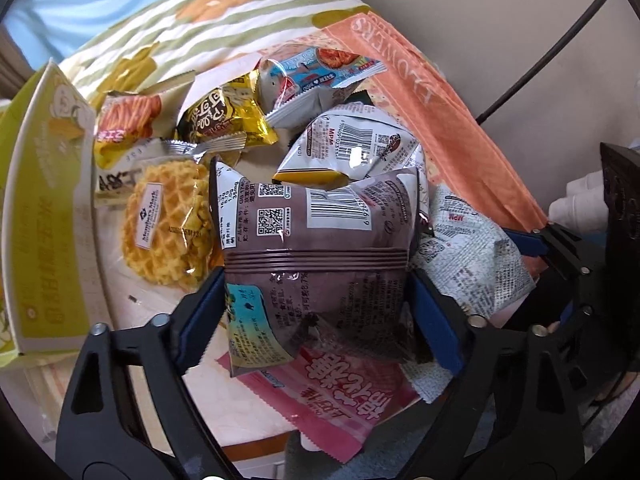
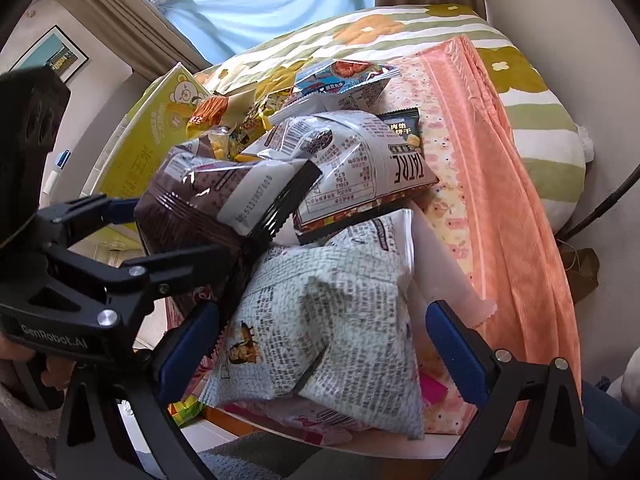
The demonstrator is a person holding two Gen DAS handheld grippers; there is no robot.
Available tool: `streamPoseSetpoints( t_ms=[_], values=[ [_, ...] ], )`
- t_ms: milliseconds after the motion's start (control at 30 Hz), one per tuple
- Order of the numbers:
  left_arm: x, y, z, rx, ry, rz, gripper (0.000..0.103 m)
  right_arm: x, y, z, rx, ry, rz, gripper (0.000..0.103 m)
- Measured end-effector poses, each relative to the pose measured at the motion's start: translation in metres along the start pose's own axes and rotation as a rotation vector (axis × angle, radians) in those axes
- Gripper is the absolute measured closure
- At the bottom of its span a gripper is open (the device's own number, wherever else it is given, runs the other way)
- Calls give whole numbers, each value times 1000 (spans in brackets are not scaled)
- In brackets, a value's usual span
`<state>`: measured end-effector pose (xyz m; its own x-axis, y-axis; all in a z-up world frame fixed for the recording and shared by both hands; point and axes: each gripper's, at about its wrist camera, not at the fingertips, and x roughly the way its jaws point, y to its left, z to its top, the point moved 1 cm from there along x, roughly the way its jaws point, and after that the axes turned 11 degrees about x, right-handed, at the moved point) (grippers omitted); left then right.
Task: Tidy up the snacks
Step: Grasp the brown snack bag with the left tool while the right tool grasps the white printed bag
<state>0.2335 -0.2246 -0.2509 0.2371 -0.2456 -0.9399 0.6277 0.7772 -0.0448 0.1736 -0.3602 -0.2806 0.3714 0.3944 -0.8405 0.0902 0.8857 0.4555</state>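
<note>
The left claw (image 1: 316,312) is closed on a brown plastic snack bag with a white barcode label (image 1: 320,240), its blue pads pressing both sides of the bag; the bag is held above a heap of snacks on a white table (image 1: 132,280); in the right wrist view the same bag (image 2: 208,208) hangs in that claw (image 2: 224,240) at the left; just beside it lies a pale puffy snack bag printed with dense black text (image 2: 332,320), and the right claw (image 2: 324,344) stands open around this bag, its blue pads (image 2: 456,344) apart from the bag's sides; under both bags lies a pink flat packet with white characters (image 1: 344,392); farther back are a round yellow waffle in clear wrap (image 1: 168,220), a gold foil packet (image 1: 224,120) and a tall yellow-green cardboard box (image 1: 44,208) at the left; an orange folded cloth (image 1: 452,120) lies along the right side.
</note>
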Motion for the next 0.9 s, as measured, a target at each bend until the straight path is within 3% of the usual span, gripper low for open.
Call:
streamPoseSetpoints(
  t_ms=[300,367,533,900],
  values=[
    [-13,-2,-6,3,-39,10,28,1,-4,3,-12,12,7,0],
    [-17,-2,-8,3,-43,15,28,1,-3,3,-14,13,17,6],
    [-23,-3,-10,-2,-58,11,28,-1,-3,2,-18,33,31,33],
    [-60,-16,-10,-5,-148,14,28,-37,-3,-2,5,-24,12,47]
  ],
)
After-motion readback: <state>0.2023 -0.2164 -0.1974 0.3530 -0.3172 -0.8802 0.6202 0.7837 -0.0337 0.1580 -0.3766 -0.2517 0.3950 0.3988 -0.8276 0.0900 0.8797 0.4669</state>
